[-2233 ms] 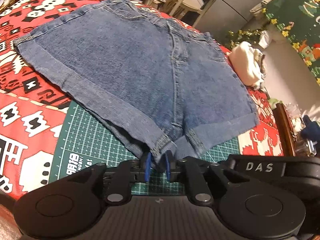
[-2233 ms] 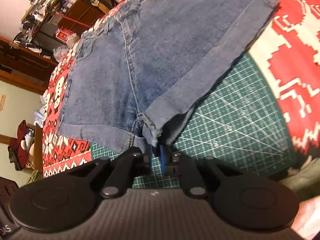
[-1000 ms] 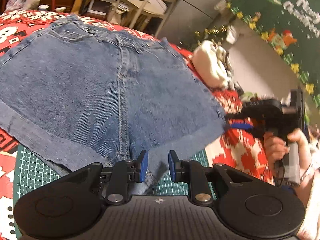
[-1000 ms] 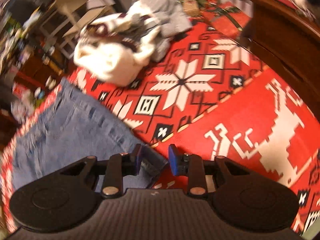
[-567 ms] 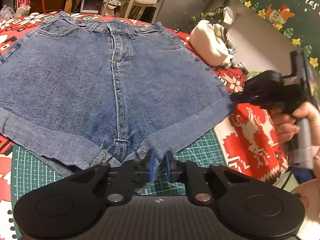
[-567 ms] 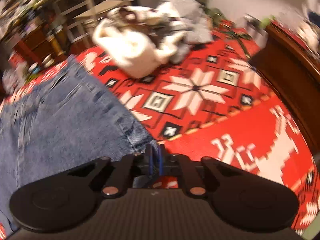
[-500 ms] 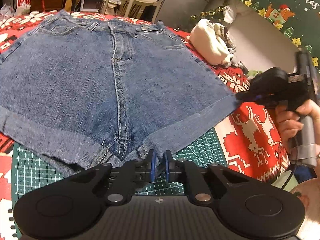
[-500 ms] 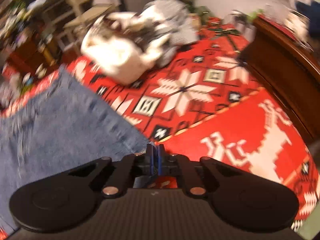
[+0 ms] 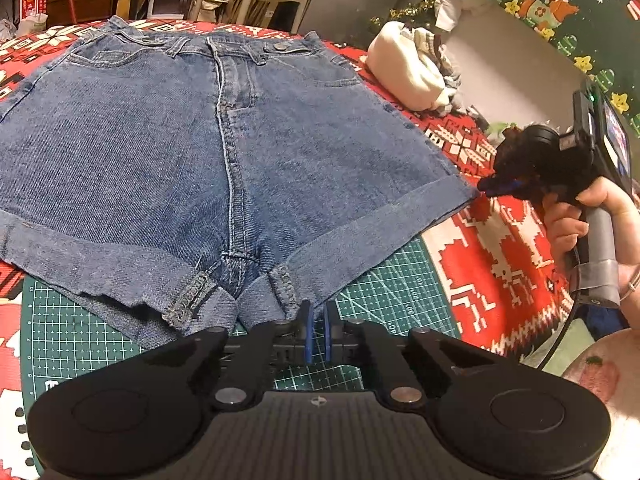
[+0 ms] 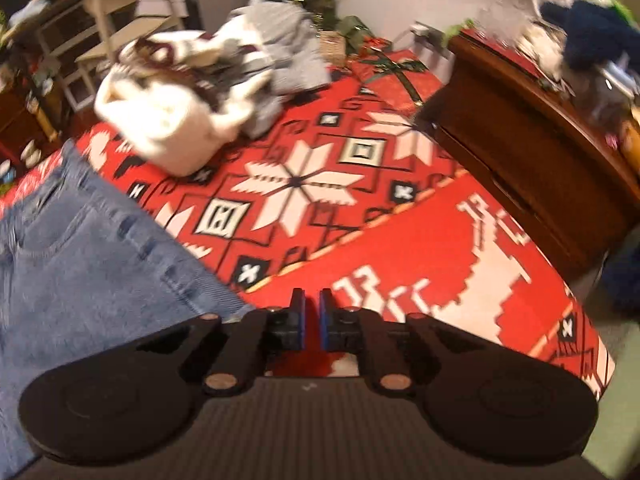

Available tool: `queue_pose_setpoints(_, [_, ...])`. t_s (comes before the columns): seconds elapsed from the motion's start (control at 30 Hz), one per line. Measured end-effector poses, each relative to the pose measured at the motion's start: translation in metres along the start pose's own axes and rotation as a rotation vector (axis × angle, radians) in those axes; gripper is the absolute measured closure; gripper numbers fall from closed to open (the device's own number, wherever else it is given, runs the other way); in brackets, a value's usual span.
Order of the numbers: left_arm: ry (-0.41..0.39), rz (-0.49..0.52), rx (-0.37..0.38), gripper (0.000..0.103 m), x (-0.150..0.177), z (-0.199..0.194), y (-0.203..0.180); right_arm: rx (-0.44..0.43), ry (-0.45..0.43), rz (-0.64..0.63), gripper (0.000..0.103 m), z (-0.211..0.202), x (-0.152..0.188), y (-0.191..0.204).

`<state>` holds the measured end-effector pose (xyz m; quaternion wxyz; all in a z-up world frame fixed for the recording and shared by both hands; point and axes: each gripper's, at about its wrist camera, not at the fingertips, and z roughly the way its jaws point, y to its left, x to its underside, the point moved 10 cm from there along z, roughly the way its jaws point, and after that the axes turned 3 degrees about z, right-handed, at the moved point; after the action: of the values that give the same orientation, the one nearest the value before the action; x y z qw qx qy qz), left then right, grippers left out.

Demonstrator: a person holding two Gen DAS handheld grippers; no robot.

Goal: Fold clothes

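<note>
1. A red patterned blanket (image 9: 492, 248) with white snowflake and reindeer figures is covering the work surface, running out to a dark wooden cabinet (image 10: 532, 136) at the right wrist view's far right.
2. Denim shorts (image 9: 192, 152) are lying flat and front-up on the blanket, waistband away from the camera, both cuffed leg hems reaching onto a green cutting mat (image 9: 384, 292) at the near edge.
3. A heap of white and grey clothes (image 10: 188, 100) is sitting on the blanket beyond the shorts' right side, well apart from them.
4. The left gripper (image 9: 316, 334) is hovering over the mat just beside the crotch of the shorts, its blue pads standing a narrow gap apart with nothing between them.
5. The right gripper (image 9: 490, 186) is being held by a person's hand (image 9: 576, 216) just beside the outer corner of the right leg cuff. In its own view, the right gripper (image 10: 311, 316) is showing its jaws slightly parted and gripping nothing, with the denim edge just to their left; this view is blurred.
</note>
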<state>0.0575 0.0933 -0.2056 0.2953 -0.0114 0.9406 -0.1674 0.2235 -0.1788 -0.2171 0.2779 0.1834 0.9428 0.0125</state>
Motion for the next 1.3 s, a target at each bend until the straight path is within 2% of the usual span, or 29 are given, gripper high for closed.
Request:
queue_pose_setpoints(0.07, [-0.023,0.009,-0.005,0.095,-0.003,-0.007,-0.001,-0.051,-0.007,0.055,0.091,-0.009,-0.004,-0.004])
queue_pose_setpoints(0.13, [-0.054,0.016,-0.022,0.085,-0.007,-0.015,0.000,-0.115,-0.025,0.075,0.088,-0.023,-0.007,0.000])
queue_pose_setpoints(0.2, [-0.085,0.021,-0.045,0.070,-0.012,-0.022,0.002,-0.171,-0.052,0.049,0.078,-0.038,-0.007,0.011])
queue_pose_setpoints(0.3, [-0.120,-0.003,-0.105,0.067,-0.023,-0.031,0.016,-0.231,-0.078,-0.008,0.076,-0.055,-0.002,0.031])
queue_pose_setpoints(0.43, [-0.156,-0.066,-0.207,0.065,-0.038,-0.045,0.045,-0.271,-0.063,-0.076,0.071,-0.064,0.008,0.057])
queue_pose_setpoints(0.47, [-0.165,-0.081,-0.233,0.060,-0.042,-0.048,0.052,-0.276,-0.066,-0.087,0.070,-0.066,0.009,0.061])
queue_pose_setpoints(0.53, [-0.184,-0.115,-0.292,0.049,-0.049,-0.056,0.069,-0.275,-0.084,-0.111,0.056,-0.070,0.012,0.069])
queue_pose_setpoints(0.57, [-0.198,-0.136,-0.327,0.040,-0.052,-0.060,0.080,-0.271,-0.094,-0.120,0.052,-0.072,0.013,0.072])
queue_pose_setpoints(0.6, [-0.217,-0.163,-0.353,0.032,-0.055,-0.064,0.090,-0.258,-0.110,-0.123,0.040,-0.072,0.013,0.073])
queue_pose_setpoints(0.63, [-0.236,-0.192,-0.378,0.029,-0.057,-0.068,0.101,-0.246,-0.126,-0.125,0.029,-0.073,0.012,0.074])
queue_pose_setpoints(0.67, [-0.245,-0.216,-0.406,0.027,-0.060,-0.071,0.112,-0.234,-0.143,-0.126,0.025,-0.074,0.012,0.075])
queue_pose_setpoints(0.77, [-0.239,-0.257,-0.484,0.024,-0.068,-0.078,0.147,-0.222,-0.175,-0.126,0.012,-0.075,0.008,0.077])
queue_pose_setpoints(0.83, [-0.263,-0.273,-0.516,0.024,-0.072,-0.087,0.168,-0.221,-0.183,-0.131,0.003,-0.074,0.007,0.079])
queue_pose_setpoints(0.9, [-0.301,-0.288,-0.558,0.024,-0.078,-0.097,0.190,-0.219,-0.192,-0.139,0.001,-0.073,0.007,0.081])
queue_pose_setpoints(1.0, [-0.291,-0.270,-0.607,0.020,-0.082,-0.108,0.217,-0.222,-0.201,-0.184,0.001,-0.073,0.011,0.088])
queue_pose_setpoints(1.13, [-0.246,-0.324,-0.582,0.020,-0.077,-0.110,0.254,-0.272,-0.189,-0.211,0.001,-0.068,0.017,0.100])
queue_pose_setpoints(1.3, [-0.265,-0.536,-0.501,0.020,-0.061,-0.118,0.295,-0.350,-0.149,-0.242,0.001,-0.065,0.027,0.115])
